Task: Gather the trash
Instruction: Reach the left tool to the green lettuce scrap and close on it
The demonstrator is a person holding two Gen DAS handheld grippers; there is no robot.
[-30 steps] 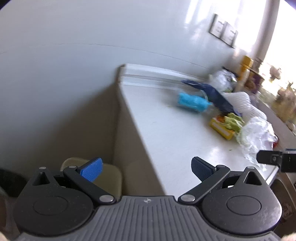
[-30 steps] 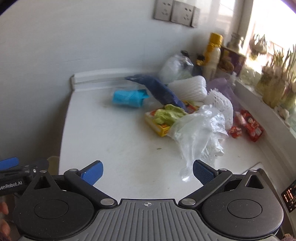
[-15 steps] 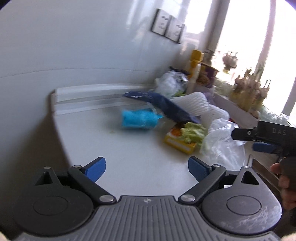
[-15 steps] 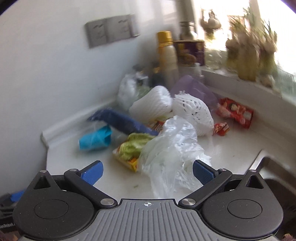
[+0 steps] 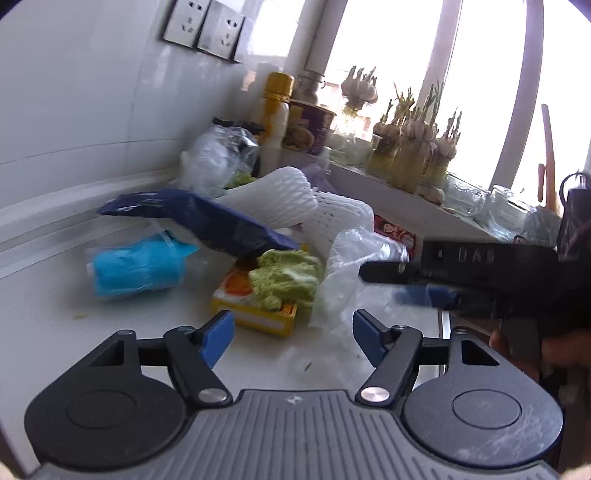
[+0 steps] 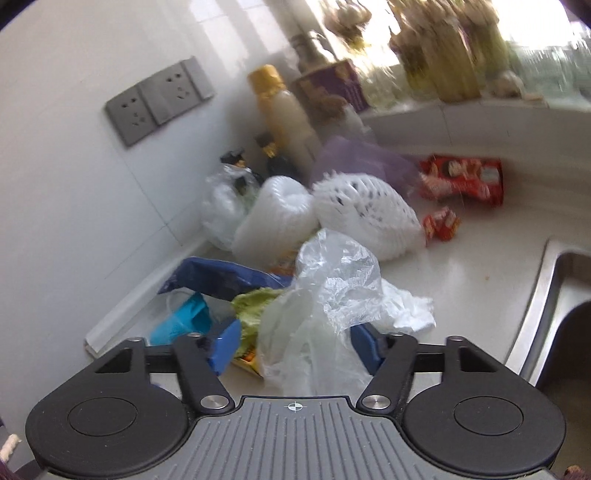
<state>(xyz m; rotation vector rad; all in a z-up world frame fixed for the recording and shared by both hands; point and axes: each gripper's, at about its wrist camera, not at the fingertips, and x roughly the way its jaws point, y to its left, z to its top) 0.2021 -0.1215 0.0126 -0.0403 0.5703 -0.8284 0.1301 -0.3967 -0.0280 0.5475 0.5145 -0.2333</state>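
A heap of trash lies on the white counter [image 5: 92, 332]: a clear plastic bag [image 6: 332, 280], a light blue pack [image 5: 136, 269], a dark blue bag [image 5: 221, 225], a yellow box [image 5: 255, 314] with a lettuce leaf [image 5: 288, 277] on it, white foam nets [image 6: 365, 214] and red wrappers [image 6: 465, 181]. My right gripper [image 6: 295, 347] is closing with the clear bag between its fingers; the left pad still stands off it. My left gripper [image 5: 291, 338] is closing over bare counter just short of the yellow box, with nothing between its fingers.
A yellow-capped bottle [image 5: 273, 122] and a purple cup [image 5: 310, 129] stand by the wall under grey sockets [image 5: 207, 26]. Jars of sprouting garlic [image 5: 417, 155] line the windowsill. A steel sink [image 6: 565, 295] lies to the right. A hand holds the right gripper's handle [image 5: 517, 343].
Both views swung right from the counter's left end onto the trash heap. Both pairs of jaws narrowed. The right gripper came down over the clear bag, which now sits between its fingers.
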